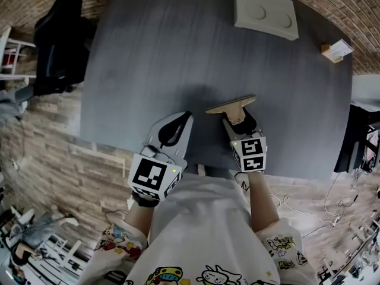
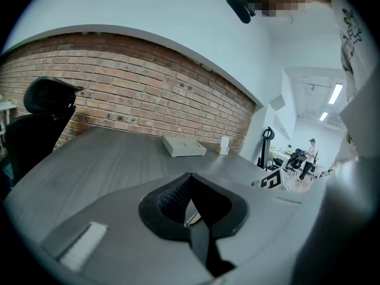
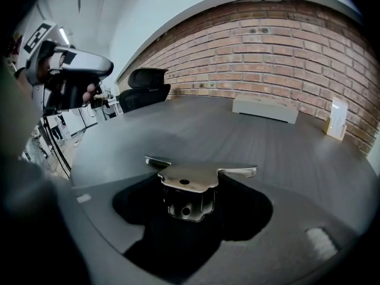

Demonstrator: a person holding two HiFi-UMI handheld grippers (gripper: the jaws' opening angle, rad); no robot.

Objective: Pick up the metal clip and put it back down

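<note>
The metal clip (image 1: pixel 232 105), a shiny spring clamp with two flat wings, is held just above the near edge of the grey table (image 1: pixel 154 58). My right gripper (image 1: pixel 240 119) is shut on its body. In the right gripper view the clip (image 3: pixel 187 178) sits wings-up between the black pads of the right gripper (image 3: pixel 192 204). My left gripper (image 1: pixel 176 127) hovers beside it to the left, apart from the clip. In the left gripper view its black pads meet with nothing between them, so the left gripper (image 2: pixel 191 202) is shut.
A flat white box (image 1: pixel 265 12) lies at the table's far side, and a small card stand (image 1: pixel 336 50) is at the far right edge. A black office chair (image 1: pixel 59 34) stands left of the table. Brick floor surrounds it.
</note>
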